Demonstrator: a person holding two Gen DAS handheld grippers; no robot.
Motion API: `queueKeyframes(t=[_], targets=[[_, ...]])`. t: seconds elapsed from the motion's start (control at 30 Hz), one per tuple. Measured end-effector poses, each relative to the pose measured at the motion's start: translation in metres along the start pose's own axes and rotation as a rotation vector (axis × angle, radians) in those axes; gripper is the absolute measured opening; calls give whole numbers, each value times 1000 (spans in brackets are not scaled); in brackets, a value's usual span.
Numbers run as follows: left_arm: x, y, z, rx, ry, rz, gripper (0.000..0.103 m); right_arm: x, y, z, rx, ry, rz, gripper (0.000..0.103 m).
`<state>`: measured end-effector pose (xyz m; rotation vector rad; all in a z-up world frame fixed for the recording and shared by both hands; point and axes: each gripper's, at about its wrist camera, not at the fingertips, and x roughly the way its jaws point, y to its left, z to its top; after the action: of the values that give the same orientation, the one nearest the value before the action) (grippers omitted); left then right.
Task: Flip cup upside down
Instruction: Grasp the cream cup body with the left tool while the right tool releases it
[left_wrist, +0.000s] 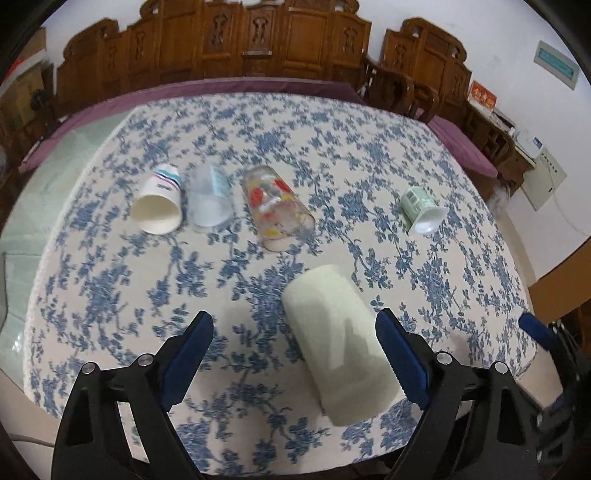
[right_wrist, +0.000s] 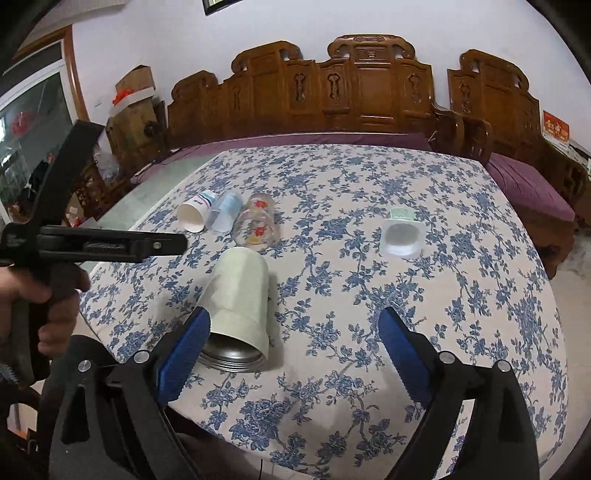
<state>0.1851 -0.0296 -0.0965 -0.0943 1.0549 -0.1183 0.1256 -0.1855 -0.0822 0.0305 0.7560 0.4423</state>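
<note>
A pale cream cup (left_wrist: 338, 343) with a steel inside lies on its side near the front of the floral table, mouth toward me; it also shows in the right wrist view (right_wrist: 240, 306). My left gripper (left_wrist: 295, 354) is open, its right finger beside the cup, not closed on it. My right gripper (right_wrist: 293, 350) is open and empty, the cup's mouth by its left finger (right_wrist: 184, 350). Further back lie a white paper cup (left_wrist: 159, 206), a clear plastic cup (left_wrist: 210, 199), a printed glass (left_wrist: 277, 210) and a green-labelled cup (left_wrist: 423, 210), all on their sides.
The floral tablecloth (left_wrist: 369, 147) covers a table with a near edge just below the grippers. Carved wooden benches (right_wrist: 351, 96) with purple cushions stand behind and to the right. The left gripper's body (right_wrist: 92, 243) and the hand holding it show at the left of the right wrist view.
</note>
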Motion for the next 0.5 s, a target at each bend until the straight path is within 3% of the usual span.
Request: queueKeyframes(t=[0.5], targets=[[85, -7, 19, -146, 257, -47, 86, 8, -9, -6, 16, 26, -3, 94]])
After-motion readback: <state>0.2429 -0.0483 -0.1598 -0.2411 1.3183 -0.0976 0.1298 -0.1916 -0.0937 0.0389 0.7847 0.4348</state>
